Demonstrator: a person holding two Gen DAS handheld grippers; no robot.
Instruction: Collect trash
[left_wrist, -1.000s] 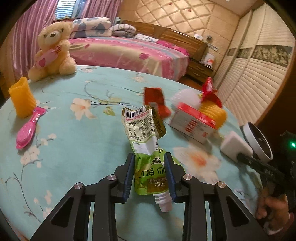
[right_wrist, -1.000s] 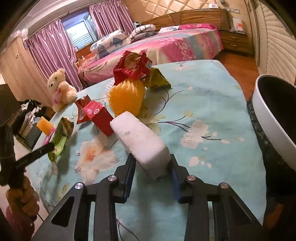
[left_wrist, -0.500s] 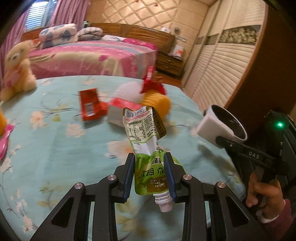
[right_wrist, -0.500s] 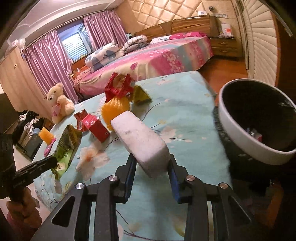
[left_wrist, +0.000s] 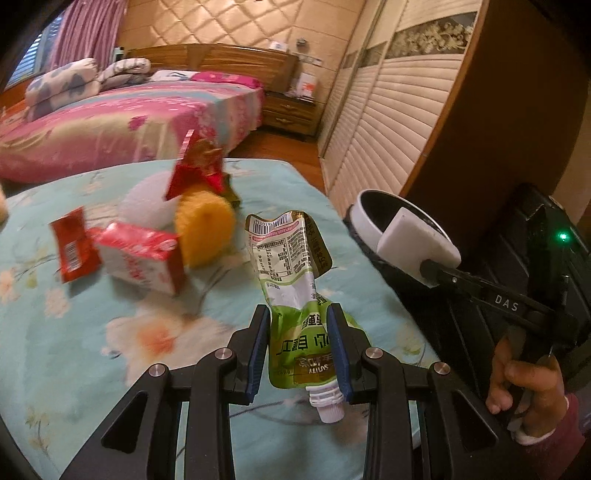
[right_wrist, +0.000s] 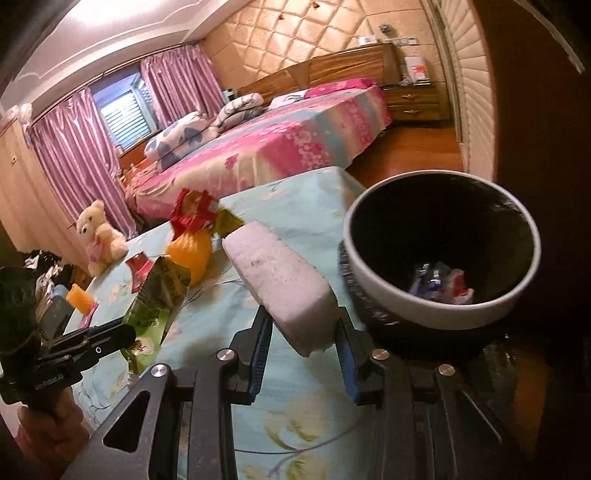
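Observation:
My left gripper (left_wrist: 298, 325) is shut on a crumpled green spouted drink pouch (left_wrist: 291, 280), held above the floral table, spout toward the camera. The same pouch (right_wrist: 157, 295) shows at the left of the right wrist view. My right gripper (right_wrist: 301, 328) is shut on a white foam block (right_wrist: 280, 284), just left of the white-rimmed trash bin (right_wrist: 439, 314). That block (left_wrist: 417, 243) hangs over the bin's rim (left_wrist: 364, 218) in the left wrist view. Wrappers (right_wrist: 441, 282) lie at the bin's bottom.
On the teal floral tablecloth (left_wrist: 74, 332) lie a red-and-white carton (left_wrist: 142, 256), a flat red packet (left_wrist: 72, 249), a yellow ribbed cup (left_wrist: 205, 230) with a red wrapper (left_wrist: 194, 171) on top. A teddy bear (right_wrist: 98, 236) sits far left. Bed and wardrobe behind.
Both grippers swung right toward the bin with their loads. The bin has come nearer in both views, and the foam block now reaches over its rim.

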